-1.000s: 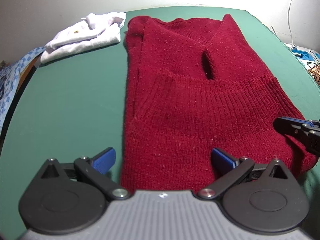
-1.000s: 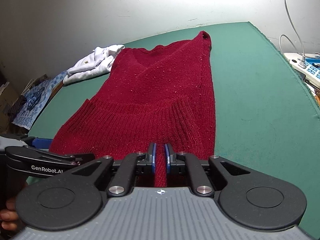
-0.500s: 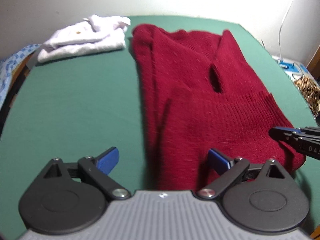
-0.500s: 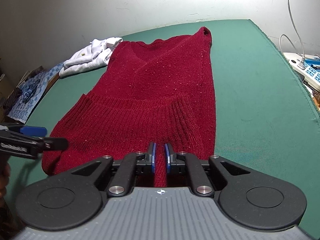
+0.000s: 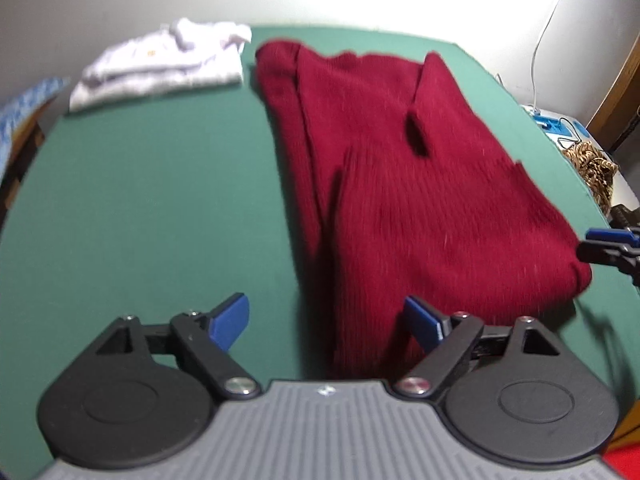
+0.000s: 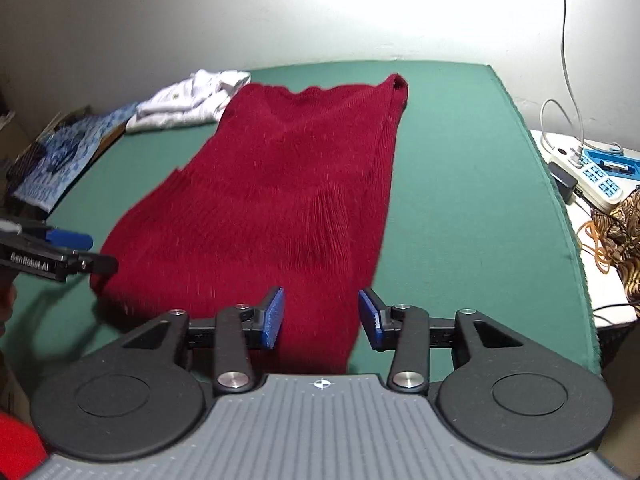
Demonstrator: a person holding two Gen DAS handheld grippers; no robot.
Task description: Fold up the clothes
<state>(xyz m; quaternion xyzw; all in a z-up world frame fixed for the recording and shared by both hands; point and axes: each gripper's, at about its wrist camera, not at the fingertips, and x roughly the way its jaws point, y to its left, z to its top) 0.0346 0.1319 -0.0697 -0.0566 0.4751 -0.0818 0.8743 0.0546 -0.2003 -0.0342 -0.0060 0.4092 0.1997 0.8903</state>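
Note:
A dark red knit sweater (image 5: 400, 200) (image 6: 280, 200) lies lengthwise on the green table (image 5: 140, 220) (image 6: 460, 220), its sleeves folded in and its ribbed hem towards me. My left gripper (image 5: 326, 324) hovers over the hem's near left corner. Its jaws stand wide and are closing, and the pads do not press on the cloth. My right gripper (image 6: 321, 319) is over the hem's near right corner. Its jaws are opening, with knit showing between the blue pads (image 6: 272, 318) but not pinched. Each gripper shows at the edge of the other view (image 5: 608, 244) (image 6: 60, 252).
A folded white garment (image 5: 160, 68) (image 6: 188, 100) lies at the table's far left. Past the left edge there is a blue patterned cloth (image 6: 56, 160). A power strip (image 6: 592, 168) with cables and a brown patterned heap (image 6: 624, 232) sit off the right edge.
My right gripper was shut on the sweater's hem and has let go, its jaws now apart. My left gripper slid left along the hem and its jaws narrowed slightly.

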